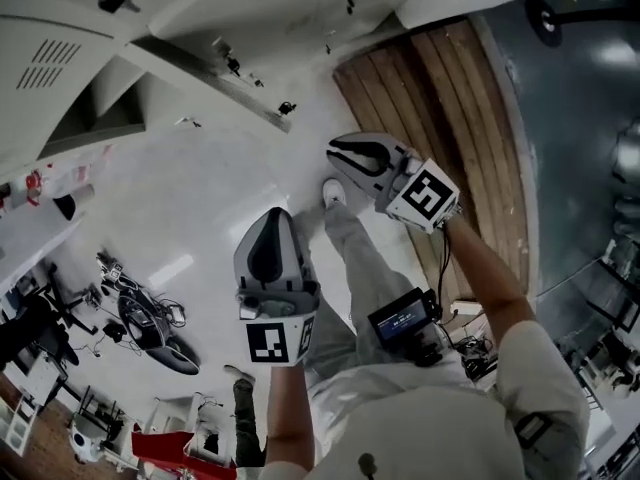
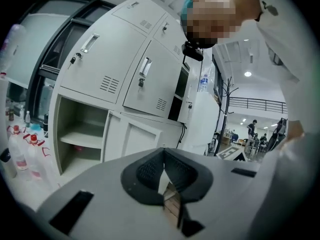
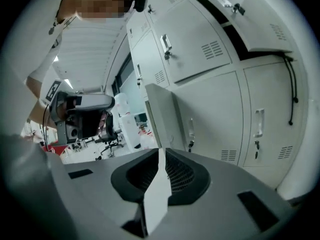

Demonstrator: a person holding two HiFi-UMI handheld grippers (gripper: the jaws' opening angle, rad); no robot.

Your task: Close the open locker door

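Observation:
The bank of pale grey lockers (image 1: 60, 28) runs along the upper left of the head view. One lower door (image 1: 215, 83) stands swung out from its open compartment (image 1: 95, 118). In the left gripper view the compartment (image 2: 80, 134) shows its shelf, with the door (image 2: 137, 139) beside it. The right gripper view sees the door (image 3: 162, 116) almost edge-on, straight beyond the jaws. My left gripper (image 1: 272, 213) and right gripper (image 1: 333, 149) are both shut and hold nothing. They hang in the air short of the door, apart from it.
A wooden slatted platform (image 1: 450, 118) lies to the right of the lockers. My own leg and shoe (image 1: 335, 193) stand between the grippers. Bottles (image 2: 20, 144) sit left of the open compartment. An office chair and cables (image 1: 150, 328) are on the floor at the lower left.

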